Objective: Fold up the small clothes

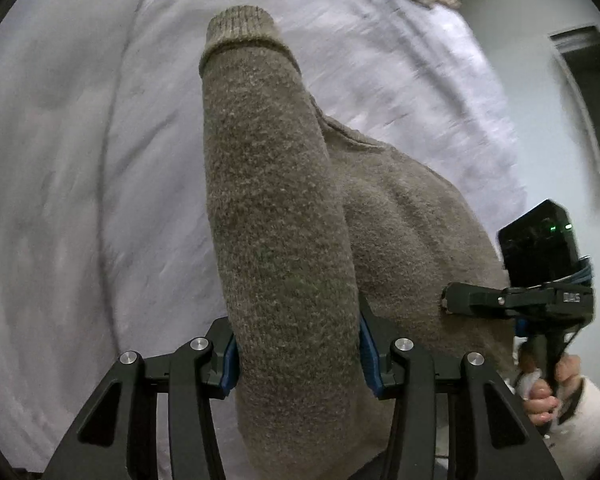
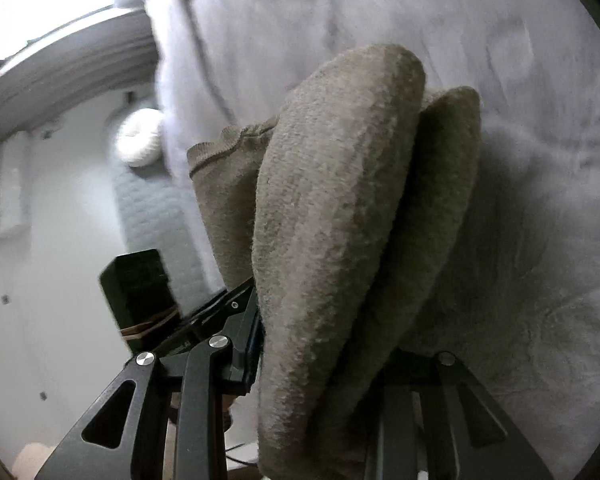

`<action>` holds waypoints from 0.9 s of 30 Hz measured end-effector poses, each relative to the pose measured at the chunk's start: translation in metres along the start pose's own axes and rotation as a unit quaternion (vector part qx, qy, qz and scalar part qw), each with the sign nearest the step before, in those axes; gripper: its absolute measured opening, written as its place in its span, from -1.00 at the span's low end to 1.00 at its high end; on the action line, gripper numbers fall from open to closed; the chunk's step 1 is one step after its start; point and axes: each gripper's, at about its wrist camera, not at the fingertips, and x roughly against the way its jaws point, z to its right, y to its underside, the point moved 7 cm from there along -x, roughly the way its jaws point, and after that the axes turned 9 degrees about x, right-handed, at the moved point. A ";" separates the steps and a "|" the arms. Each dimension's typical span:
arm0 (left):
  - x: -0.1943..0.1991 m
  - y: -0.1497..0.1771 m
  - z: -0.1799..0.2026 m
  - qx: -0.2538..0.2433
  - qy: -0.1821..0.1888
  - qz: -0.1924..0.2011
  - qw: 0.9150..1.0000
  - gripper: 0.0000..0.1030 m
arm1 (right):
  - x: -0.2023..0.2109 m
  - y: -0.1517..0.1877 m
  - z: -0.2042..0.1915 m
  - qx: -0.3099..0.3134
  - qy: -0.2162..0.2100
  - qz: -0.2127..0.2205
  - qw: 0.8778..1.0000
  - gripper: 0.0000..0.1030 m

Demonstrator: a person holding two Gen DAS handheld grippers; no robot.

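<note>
Grey-brown knit sweater (image 1: 284, 216) over pale bedsheet (image 1: 80, 160), sleeve pinched between left jaws, folded bulk between right jaws.

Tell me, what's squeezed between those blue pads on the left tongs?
A sleeve of the brown knitted sweater, gripped by the left tongs; its ribbed cuff points away over the pale sheet. The left wrist view shows it.

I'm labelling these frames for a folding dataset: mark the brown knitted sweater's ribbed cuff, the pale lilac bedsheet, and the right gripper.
Ribbed cuff (image 1: 240, 28): left wrist view, on the ribbing.
Pale lilac bedsheet (image 1: 80, 160): left wrist view, bare cloth.
Right gripper (image 1: 446, 300): left wrist view, fingertips at the sweater.
</note>
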 end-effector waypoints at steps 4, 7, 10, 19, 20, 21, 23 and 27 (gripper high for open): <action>-0.017 0.014 -0.028 0.018 -0.029 0.001 0.999 -0.05 | 0.001 -0.004 -0.008 0.035 0.067 -0.010 0.997 -0.25; -0.003 0.016 -0.025 0.021 -0.022 0.021 0.999 -0.05 | 0.012 -0.013 -0.021 0.091 0.151 -0.020 0.984 -0.23; 0.018 0.016 -0.035 0.028 -0.030 0.052 0.998 -0.05 | 0.026 -0.014 -0.025 0.140 0.230 -0.013 0.963 -0.27; 0.004 0.008 -0.076 0.067 -0.114 0.067 0.989 -0.04 | 0.056 -0.015 0.033 0.171 0.362 -0.003 0.916 -0.39; -0.004 0.008 -0.076 0.060 -0.128 0.065 0.988 -0.03 | 0.053 -0.013 0.033 0.178 0.369 -0.002 0.912 -0.39; -0.008 0.008 -0.076 0.051 -0.142 0.067 0.986 -0.01 | 0.055 -0.011 0.034 0.183 0.376 0.000 0.908 -0.35; -0.010 0.008 -0.071 0.034 -0.159 0.072 0.984 -0.01 | 0.060 -0.011 0.033 0.176 0.384 0.005 0.906 -0.27; -0.004 0.012 -0.068 0.009 -0.186 0.074 0.980 -0.01 | 0.086 0.005 0.027 0.147 0.370 0.015 0.917 -0.11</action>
